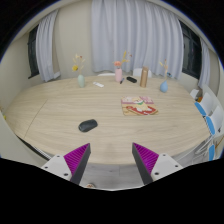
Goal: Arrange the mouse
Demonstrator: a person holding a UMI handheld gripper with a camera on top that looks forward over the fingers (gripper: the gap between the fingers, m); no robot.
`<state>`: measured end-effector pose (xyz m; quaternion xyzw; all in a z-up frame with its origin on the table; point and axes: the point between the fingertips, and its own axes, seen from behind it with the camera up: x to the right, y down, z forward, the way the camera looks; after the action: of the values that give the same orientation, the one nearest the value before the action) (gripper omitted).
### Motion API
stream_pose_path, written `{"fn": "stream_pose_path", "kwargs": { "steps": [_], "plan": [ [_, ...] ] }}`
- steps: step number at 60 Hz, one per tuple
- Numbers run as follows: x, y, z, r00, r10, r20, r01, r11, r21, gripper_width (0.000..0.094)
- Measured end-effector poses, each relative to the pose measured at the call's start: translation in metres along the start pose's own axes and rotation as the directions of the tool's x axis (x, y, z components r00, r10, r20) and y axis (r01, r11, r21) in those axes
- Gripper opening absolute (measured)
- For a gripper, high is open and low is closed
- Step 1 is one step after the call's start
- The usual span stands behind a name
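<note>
A small dark mouse (88, 126) lies on the light wooden table (60, 110), left of the middle and well beyond my fingers. My gripper (112, 160) is open and empty, held above the table's near edge, with its magenta pads (78, 158) wide apart. The mouse lies ahead and a little left of the left finger. Nothing stands between the fingers.
A flat mat with coloured pictures (138, 105) lies right of the mouse. At the far side stand a pink bottle (118, 73), a brown bottle (144, 77), a small vase (80, 79) and a light blue item (164, 87). A blue chair (207, 112) stands at the right. Curtains hang behind.
</note>
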<state>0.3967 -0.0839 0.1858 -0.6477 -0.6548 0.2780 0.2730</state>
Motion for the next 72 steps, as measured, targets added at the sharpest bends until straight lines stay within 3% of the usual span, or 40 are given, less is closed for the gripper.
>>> {"fn": "stream_pose_path", "kwargs": {
  "steps": [12, 38, 72],
  "plan": [
    [-0.059, 0.011, 0.018, 0.998, -0.008, 0.057, 0.008, 1.0, 0.002, 0.086],
    [-0.153, 0.015, 0.103, 0.998, 0.012, 0.059, -0.017, 0.995, 0.096, 0.086],
    [-0.157, 0.004, 0.243, 0.999, 0.037, -0.028, -0.034, 0.995, 0.096, 0.0858]
  ]
}}
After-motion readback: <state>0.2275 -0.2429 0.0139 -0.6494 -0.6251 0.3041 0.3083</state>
